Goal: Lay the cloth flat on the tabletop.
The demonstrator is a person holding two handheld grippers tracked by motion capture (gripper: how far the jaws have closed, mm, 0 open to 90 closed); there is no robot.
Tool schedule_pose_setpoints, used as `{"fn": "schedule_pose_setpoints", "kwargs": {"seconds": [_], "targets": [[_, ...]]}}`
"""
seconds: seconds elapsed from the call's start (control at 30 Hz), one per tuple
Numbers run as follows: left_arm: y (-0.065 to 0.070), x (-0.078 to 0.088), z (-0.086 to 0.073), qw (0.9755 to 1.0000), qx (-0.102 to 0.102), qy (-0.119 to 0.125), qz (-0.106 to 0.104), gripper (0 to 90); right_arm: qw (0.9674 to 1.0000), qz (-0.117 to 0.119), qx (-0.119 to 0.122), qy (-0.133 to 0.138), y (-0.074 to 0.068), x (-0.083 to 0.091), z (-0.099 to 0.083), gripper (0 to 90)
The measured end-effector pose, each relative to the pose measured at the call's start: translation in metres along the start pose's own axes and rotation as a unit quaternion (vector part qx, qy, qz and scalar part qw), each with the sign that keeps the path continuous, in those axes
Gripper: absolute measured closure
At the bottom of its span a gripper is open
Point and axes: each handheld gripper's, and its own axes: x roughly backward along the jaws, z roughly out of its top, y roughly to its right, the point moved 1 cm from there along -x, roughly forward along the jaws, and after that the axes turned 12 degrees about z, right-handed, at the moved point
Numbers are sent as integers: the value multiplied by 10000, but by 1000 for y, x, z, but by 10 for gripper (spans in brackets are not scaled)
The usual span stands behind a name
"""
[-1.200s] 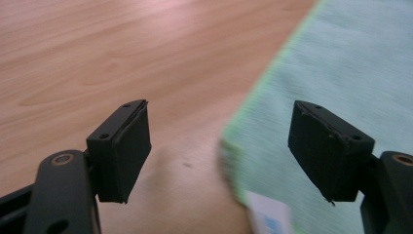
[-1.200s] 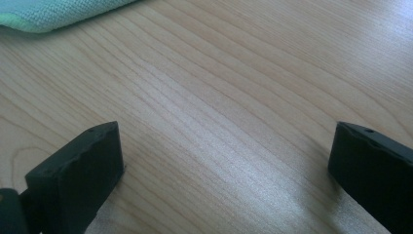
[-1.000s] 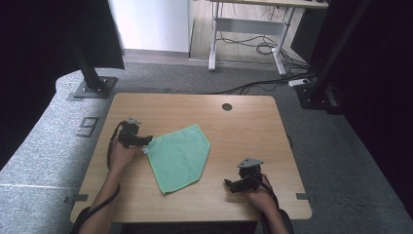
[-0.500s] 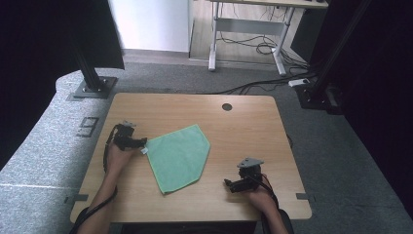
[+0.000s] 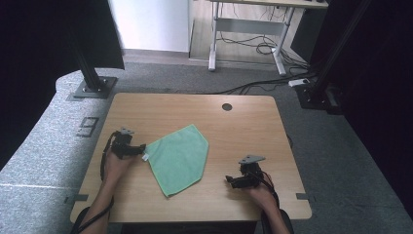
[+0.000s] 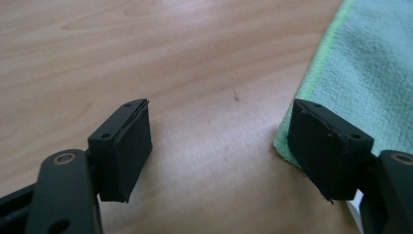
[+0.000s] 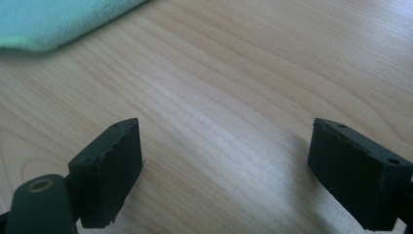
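A green microfibre cloth point(image 5: 178, 156) lies flat near the middle of the wooden table point(image 5: 243, 126), folded into a pointed shape. My left gripper point(image 5: 140, 148) is open at the cloth's left corner, low over the wood. In the left gripper view the left gripper point(image 6: 219, 141) holds only bare table between its pads, and its right-hand pad meets the edge of the cloth point(image 6: 370, 63). My right gripper point(image 5: 229, 181) rests near the front right, apart from the cloth. It is open, its jaws have just been closing a little, and the right gripper point(image 7: 224, 161) has nothing between them.
A round cable hole point(image 5: 227, 106) sits near the table's far edge. Dark frame posts point(image 5: 87, 73) stand on the floor beyond the left corner. A desk frame point(image 5: 248, 34) and cables lie farther back. The cloth point(image 7: 53, 19) shows at the top left of the right gripper view.
My left gripper has drifted a little left and toward the near edge, lower over the table, still by the cloth's left corner. The right hand and the cloth have kept still.
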Motion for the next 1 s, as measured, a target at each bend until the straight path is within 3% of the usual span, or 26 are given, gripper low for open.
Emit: {"fn": "schedule_pose_setpoints", "kwargs": {"seconds": [0.27, 0.53, 0.8, 1.0], "targets": [[6, 14, -13, 10000, -17, -16, -21, 243, 10000, 23, 13, 83, -4, -6, 24, 153], [5, 29, -29, 10000, -23, -90, -27, 243, 9998, 129, 117, 128, -13, -25, 53, 245], [8, 40, -40, 10000, -16, -85, -31, 243, 9992, 323, 213, 47, -24, -54, 80, 406], [9, 44, -43, 9999, -40, -94, -58, 244, 9995, 280, 126, 74, -24, -69, 95, 517]]}}
